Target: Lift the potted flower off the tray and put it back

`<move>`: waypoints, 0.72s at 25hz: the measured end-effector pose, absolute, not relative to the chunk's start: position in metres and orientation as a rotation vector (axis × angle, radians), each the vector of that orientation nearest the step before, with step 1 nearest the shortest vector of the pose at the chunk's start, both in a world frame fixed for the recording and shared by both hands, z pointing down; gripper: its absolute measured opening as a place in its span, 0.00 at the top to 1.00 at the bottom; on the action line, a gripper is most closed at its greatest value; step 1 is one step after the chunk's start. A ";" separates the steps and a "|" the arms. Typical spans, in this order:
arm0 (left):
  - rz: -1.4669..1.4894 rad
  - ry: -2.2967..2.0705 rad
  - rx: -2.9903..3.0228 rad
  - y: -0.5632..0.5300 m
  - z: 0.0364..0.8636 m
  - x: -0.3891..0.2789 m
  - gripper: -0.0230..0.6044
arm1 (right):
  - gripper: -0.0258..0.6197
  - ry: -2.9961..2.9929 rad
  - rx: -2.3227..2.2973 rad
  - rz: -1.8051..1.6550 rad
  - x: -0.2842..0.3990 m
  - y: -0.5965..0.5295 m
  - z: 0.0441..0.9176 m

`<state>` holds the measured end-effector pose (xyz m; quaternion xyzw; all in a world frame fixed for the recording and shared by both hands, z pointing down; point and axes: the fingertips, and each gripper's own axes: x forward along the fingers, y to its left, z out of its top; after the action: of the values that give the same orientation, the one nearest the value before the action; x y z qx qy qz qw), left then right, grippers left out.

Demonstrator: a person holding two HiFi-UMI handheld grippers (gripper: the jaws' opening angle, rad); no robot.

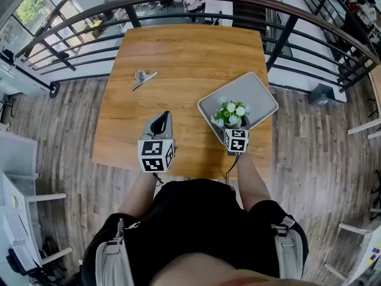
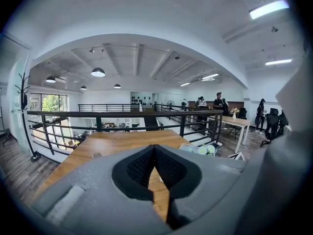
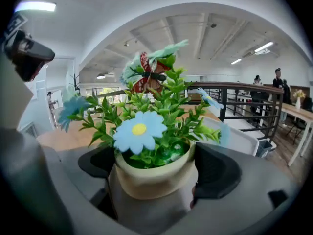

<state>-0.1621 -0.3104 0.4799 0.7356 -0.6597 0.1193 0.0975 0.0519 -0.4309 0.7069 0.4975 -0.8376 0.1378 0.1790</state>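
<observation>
The potted flower (image 1: pixel 231 113) has a beige pot (image 3: pixel 146 180) with green leaves and pale blue and white blossoms. My right gripper (image 1: pixel 233 124) is shut on the pot, one dark pad on each side (image 3: pixel 156 168). In the head view the pot is over the near corner of the grey tray (image 1: pixel 257 93), which lies on the right side of the wooden table (image 1: pixel 178 52). I cannot tell whether the pot rests on the tray or hangs just above it. My left gripper (image 1: pixel 161 120) hovers over the table's near middle, shut and empty, its pads meeting at the tip (image 2: pixel 154 148).
A small metal object (image 1: pixel 143 78) lies on the table's left half. A dark metal railing (image 1: pixel 178 5) runs behind the table's far edge. The person's body stands at the near edge. In the right gripper view, the tray's rim (image 3: pixel 242 136) shows behind the flower.
</observation>
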 end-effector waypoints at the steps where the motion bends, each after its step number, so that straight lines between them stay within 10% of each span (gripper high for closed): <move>1: 0.350 -1.948 2.181 -0.310 0.480 -0.161 0.94 | 0.18 -2.354 1.393 0.352 0.052 -0.428 0.710; 18: 0.289 -1.769 2.321 -0.308 0.478 -0.131 0.94 | 0.18 -2.437 1.444 0.302 0.071 -0.365 0.649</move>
<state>-0.1308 -0.3077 0.4779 0.7871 -0.6000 0.0981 0.1043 0.0705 -0.3650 0.6491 0.5015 -0.8463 0.1049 0.1459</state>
